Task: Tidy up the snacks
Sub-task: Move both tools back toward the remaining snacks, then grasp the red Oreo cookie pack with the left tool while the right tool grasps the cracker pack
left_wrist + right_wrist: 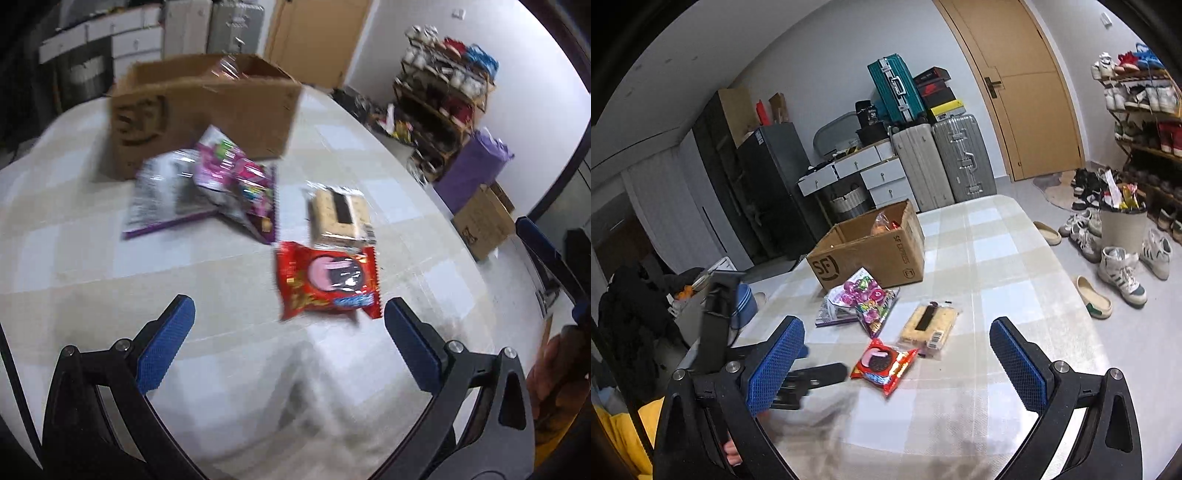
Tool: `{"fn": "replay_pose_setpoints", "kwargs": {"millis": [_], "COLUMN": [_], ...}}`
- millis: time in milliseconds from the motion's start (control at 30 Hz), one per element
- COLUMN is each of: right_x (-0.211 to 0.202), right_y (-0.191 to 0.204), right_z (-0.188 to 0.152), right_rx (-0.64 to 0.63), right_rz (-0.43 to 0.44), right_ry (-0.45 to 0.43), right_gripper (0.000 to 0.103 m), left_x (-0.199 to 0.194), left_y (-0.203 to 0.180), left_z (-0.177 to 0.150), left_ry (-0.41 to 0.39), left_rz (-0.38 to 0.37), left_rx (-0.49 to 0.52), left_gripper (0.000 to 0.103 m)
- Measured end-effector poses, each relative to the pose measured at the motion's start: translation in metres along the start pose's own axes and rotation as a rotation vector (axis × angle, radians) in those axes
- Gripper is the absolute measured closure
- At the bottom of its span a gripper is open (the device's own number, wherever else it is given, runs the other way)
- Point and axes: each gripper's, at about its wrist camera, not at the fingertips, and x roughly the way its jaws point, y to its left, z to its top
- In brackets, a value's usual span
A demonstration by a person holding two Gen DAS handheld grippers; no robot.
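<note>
Both grippers hang above the near end of a worktop [1015,258] covered in a pale checked cloth, and both sets of blue-padded fingers are spread wide with nothing between them.

The left gripper [288,325] sits low over the cloth. A red cookie packet [327,280] lies just ahead of its fingertips, nearer the right-hand finger than the left-hand one, and apart from both. Touching the far edge of that packet is a clear-wrapped beige wafer bar [340,216]. Further left lie a pink candy bag [240,181] and a silver-and-purple bag [168,195], overlapping each other, just in front of an open cardboard box [199,110] at the far end of the worktop. This view is blurred.

From the right gripper [897,343], the same packet [882,365] lies between and ahead of the fingers, closer to the left-hand one, with the wafer bar [929,325] beyond it. The box [871,254] already holds some wrapped snacks [884,223]. The left gripper [798,373] shows at the lower left of this view, low over the cloth beside the packet.
</note>
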Motion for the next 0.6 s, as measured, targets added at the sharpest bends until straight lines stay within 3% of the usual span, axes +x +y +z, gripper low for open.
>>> {"fn": "replay_pose_setpoints", "kwargs": {"millis": [300, 600], "right_x": [0.012, 0.022], "right_y": [-0.025, -0.041], "right_z": [-0.006, -0.013], "right_rx": [0.053, 0.108], "right_rz": [0.014, 0.019], "right_ry": [0.052, 0.089], "right_gripper": [0.001, 0.001], "left_x": [0.078, 0.109], "left_y": [-0.024, -0.045], "left_z": [0.019, 0.030], "left_ry": [0.114, 0.108], "left_rz": [0.020, 0.087], "left_rx": [0.016, 0.076], "left_gripper": [0.001, 0.003]}}
